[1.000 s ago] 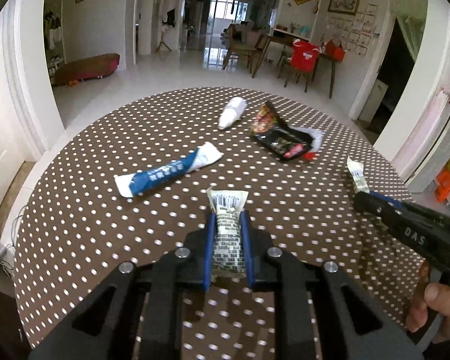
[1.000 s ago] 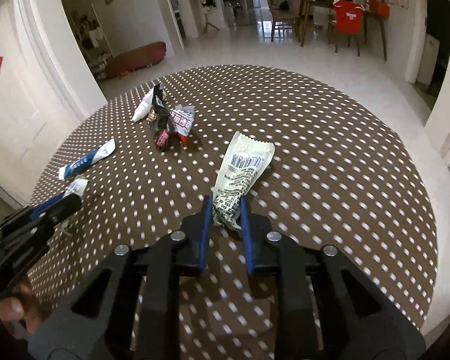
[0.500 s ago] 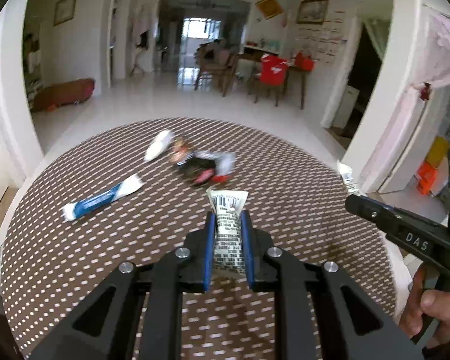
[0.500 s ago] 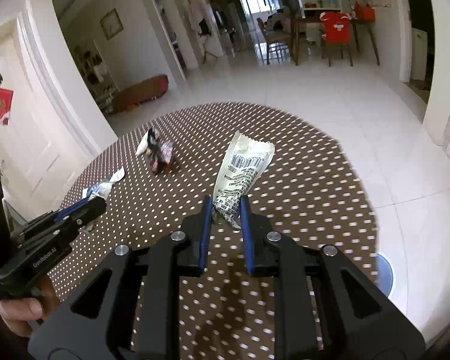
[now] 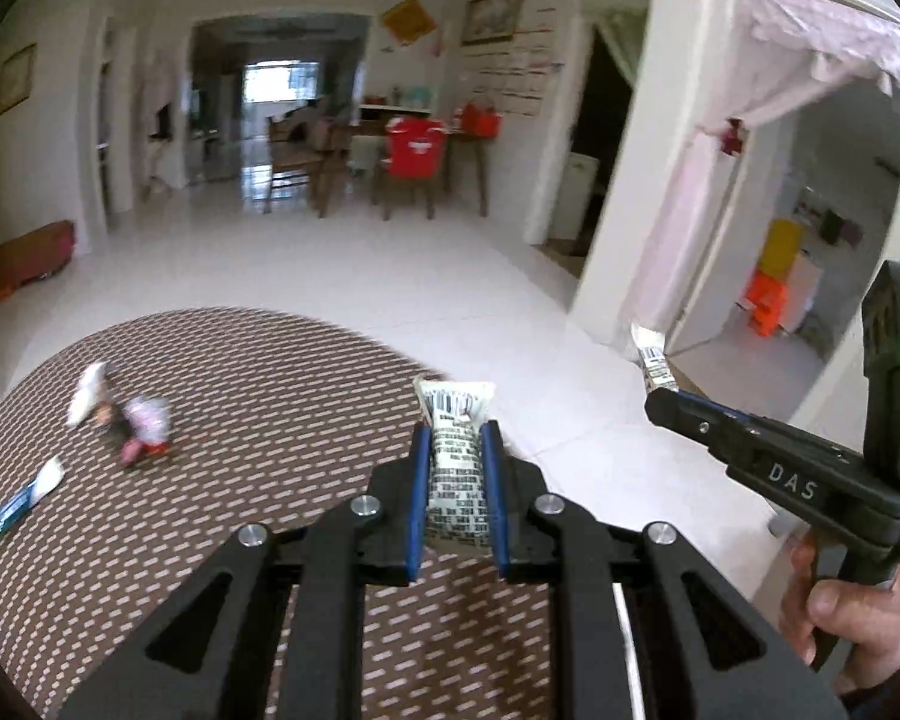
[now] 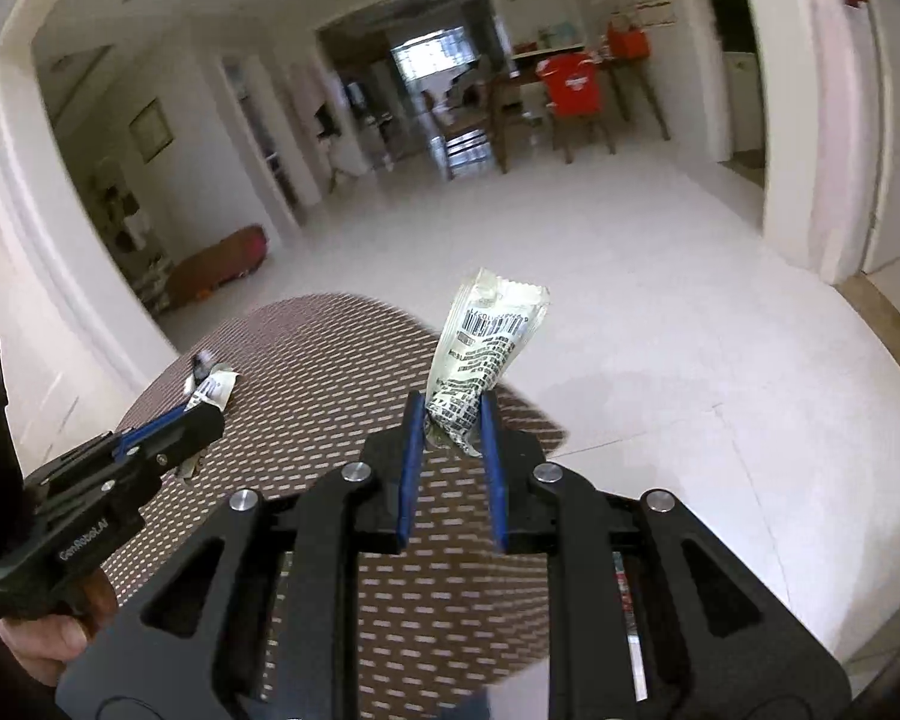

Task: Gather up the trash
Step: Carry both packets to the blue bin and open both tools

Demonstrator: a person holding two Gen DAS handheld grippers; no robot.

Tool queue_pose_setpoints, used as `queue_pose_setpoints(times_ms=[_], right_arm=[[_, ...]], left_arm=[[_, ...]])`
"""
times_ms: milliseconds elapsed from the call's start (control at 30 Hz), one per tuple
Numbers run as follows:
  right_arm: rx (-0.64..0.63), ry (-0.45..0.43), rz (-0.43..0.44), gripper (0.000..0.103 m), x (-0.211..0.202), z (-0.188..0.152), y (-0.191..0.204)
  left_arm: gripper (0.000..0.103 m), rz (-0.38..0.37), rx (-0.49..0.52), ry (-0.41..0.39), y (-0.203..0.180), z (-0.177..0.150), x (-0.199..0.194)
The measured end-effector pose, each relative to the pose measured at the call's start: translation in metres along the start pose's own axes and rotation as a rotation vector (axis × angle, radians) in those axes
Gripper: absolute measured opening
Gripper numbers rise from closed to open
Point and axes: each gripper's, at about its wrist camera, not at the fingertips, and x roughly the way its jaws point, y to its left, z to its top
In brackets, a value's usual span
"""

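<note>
While both cameras look out over the far rim of a round table (image 5: pixel 228 396) covered in brown cloth with pale dots, each pair of tongs is clamped on a piece of trash. The left tongs (image 5: pixel 455 450) hold a pale wrapper (image 5: pixel 456 468) printed with black text and a barcode; it stands upright between the blue pads (image 5: pixel 417 498), its crimped top poking out past the tips. The right tongs (image 6: pixel 450 426) pinch a second pale barcoded wrapper (image 6: pixel 486 348) by its crumpled lower end, and the rest of it rises ahead of the tips, leaning a little to the right.

From the left camera, the right tongs (image 5: pixel 660 390) appear off to the right, out beyond the table edge above white floor tile, with their wrapper sticking forward from the tips. From the right camera, the left tongs (image 6: pixel 204 405) appear low on the left, above the cloth, with their wrapper showing past the tips.

More trash lies on the table, ahead and well left of the left tongs: a blue-and-white packet (image 5: pixel 24 498) nearest the rim, a crumpled dark and red wrapper (image 5: pixel 138 429) farther on, blurred, and a white piece (image 5: pixel 87 393) just beyond it, touching or nearly so.
</note>
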Motion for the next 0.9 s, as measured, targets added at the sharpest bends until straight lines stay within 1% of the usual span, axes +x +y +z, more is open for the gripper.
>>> queue_pose_setpoints(times_ms=[100, 200, 333, 400, 500, 667, 700, 733, 833, 867, 900], right_arm=[[0.051, -0.011, -0.041, 0.019, -0.009, 0.002, -0.034], [0.093, -0.010, -0.072, 0.019, -0.012, 0.000, -0.061], [0.144, 0.009, -0.111, 0.019, -0.008, -0.006, -0.091], [0.177, 0.025, -0.121, 0.019, -0.004, -0.009, -0.108], [0.218, 0.060, -0.135, 0.019, 0.003, -0.017, -0.134], [0.272, 0.123, -0.136, 0.019, 0.023, -0.027, -0.157], [0.284, 0.142, -0.134, 0.019, 0.029, -0.030, -0.163], [0.294, 0.151, -0.135, 0.019, 0.033, -0.032, -0.166], [0.326, 0.183, -0.134, 0.019, 0.048, -0.036, -0.180], [0.332, 0.189, -0.133, 0.019, 0.051, -0.038, -0.185], [0.344, 0.203, -0.130, 0.020, 0.057, -0.043, -0.187]], left_arm=[[0.016, -0.048, 0.020, 0.019, -0.023, 0.007, 0.017], [0.016, -0.102, 0.034, 0.069, -0.050, 0.009, 0.046], [0.016, -0.141, 0.066, 0.125, -0.080, 0.009, 0.079], [0.016, -0.148, 0.085, 0.152, -0.093, 0.008, 0.094], [0.017, -0.145, 0.113, 0.218, -0.115, 0.005, 0.127], [0.017, -0.142, 0.142, 0.330, -0.135, -0.005, 0.175], [0.018, -0.146, 0.146, 0.350, -0.138, -0.005, 0.184], [0.019, -0.162, 0.140, 0.388, -0.140, -0.007, 0.197], [0.019, -0.155, 0.121, 0.444, -0.142, -0.015, 0.224], [0.019, -0.157, 0.117, 0.455, -0.133, -0.019, 0.224], [0.019, -0.156, 0.116, 0.468, -0.136, -0.020, 0.232]])
